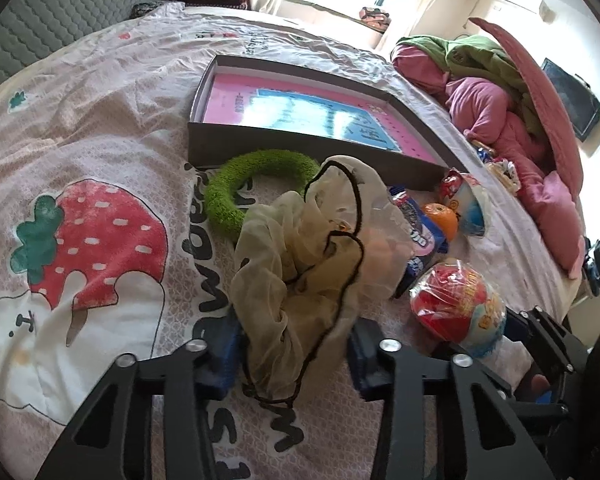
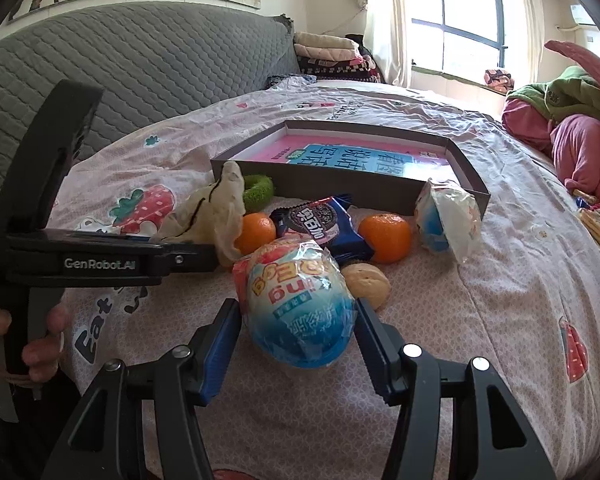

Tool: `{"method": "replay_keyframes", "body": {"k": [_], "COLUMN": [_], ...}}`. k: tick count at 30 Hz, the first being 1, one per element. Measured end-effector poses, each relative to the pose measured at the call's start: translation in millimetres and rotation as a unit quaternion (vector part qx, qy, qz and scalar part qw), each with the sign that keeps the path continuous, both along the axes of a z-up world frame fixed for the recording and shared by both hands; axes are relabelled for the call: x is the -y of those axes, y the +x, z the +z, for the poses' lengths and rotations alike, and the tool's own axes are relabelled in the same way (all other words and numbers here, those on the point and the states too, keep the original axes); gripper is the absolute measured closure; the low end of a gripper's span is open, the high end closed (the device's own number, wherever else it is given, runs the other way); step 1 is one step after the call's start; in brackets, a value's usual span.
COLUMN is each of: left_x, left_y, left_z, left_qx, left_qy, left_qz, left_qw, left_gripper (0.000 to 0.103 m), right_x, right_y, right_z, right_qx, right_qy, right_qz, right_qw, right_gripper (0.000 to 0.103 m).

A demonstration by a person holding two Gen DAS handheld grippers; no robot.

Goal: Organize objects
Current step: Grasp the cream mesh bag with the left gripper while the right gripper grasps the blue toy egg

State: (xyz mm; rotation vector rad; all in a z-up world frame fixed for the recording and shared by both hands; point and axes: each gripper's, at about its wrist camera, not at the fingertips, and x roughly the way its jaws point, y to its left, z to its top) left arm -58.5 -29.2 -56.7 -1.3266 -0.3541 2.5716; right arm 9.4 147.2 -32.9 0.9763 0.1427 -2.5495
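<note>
Squeezing cream scarf [image 1: 300, 280], left gripper [image 1: 296, 356]; right gripper [image 2: 298, 344] hugs egg toy [image 2: 300, 304]; box [image 2: 340, 188] edge close behind.

Two orange tangerines [image 2: 255, 232] [image 2: 386, 237], two foil-wrapped toy eggs [image 2: 300, 308] [image 2: 446, 220], one blue biscuit packet [image 2: 320, 226], one pale walnut [image 2: 367, 283], one green fuzzy ring [image 2: 259, 194].

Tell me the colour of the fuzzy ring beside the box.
Bright green fuzzy ring; it shows best in the left wrist view.
</note>
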Motion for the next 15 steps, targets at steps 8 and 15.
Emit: {"method": "replay_keyframes", "body": {"k": [8, 15], "left_x": [-3.4, -12.1], "left_y": [12.5, 26.5], "left_z": [3.1, 16.1], "left_qx": [-0.008, -0.040], "left_qy": [0.010, -0.017], "left_qz": [-0.010, -0.008], "left_qw": [0.9999, 0.9990], "left_gripper": [0.077, 0.077], "right_x": [-2.2, -5.7], "right_y": [0.5, 2.2], "right_z": [0.0, 5.7], "right_qx": [-0.002, -0.011], "right_qy": [-0.004, -0.013], "right_qz": [-0.001, -0.007], "right_qw": [1.000, 1.000], "right_gripper": [0.046, 0.046]}}
